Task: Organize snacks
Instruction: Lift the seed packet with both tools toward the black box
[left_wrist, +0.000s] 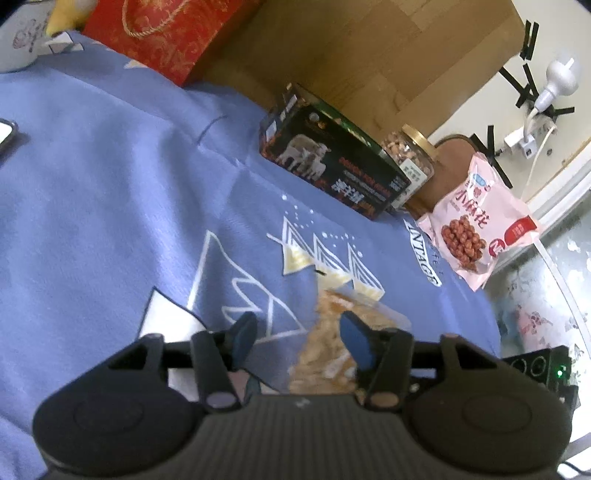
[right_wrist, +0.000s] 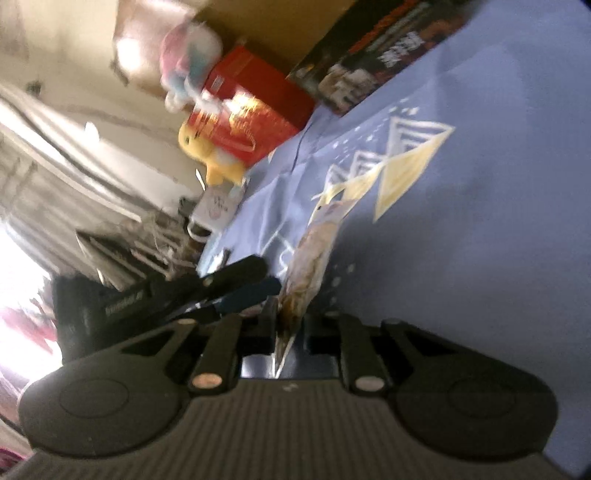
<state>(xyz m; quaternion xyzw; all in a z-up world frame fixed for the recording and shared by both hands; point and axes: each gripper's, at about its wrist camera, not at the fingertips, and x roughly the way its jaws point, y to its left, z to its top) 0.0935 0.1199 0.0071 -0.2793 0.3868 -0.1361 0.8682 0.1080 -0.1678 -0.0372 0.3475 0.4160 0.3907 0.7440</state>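
Observation:
A clear bag of pale crispy snacks (left_wrist: 328, 347) lies between my left gripper's (left_wrist: 301, 341) blue fingers, which stand open around it over the blue tablecloth (left_wrist: 110, 206). In the right wrist view my right gripper (right_wrist: 290, 332) is shut on the same clear snack bag (right_wrist: 314, 258), pinching its near edge; the left gripper's fingers (right_wrist: 255, 291) show beside it. A black snack box (left_wrist: 332, 166), a nut jar (left_wrist: 410, 158) and a pink twist-snack bag (left_wrist: 480, 225) stand along the far right edge.
A red gift box (left_wrist: 159, 33) and a yellow plush toy (right_wrist: 214, 155) sit at the far side. A white mug (left_wrist: 18, 40) and a phone (left_wrist: 5, 134) are at the left. A wooden board (left_wrist: 369, 55) stands behind the snacks. A power strip (left_wrist: 535, 365) is off the table's right edge.

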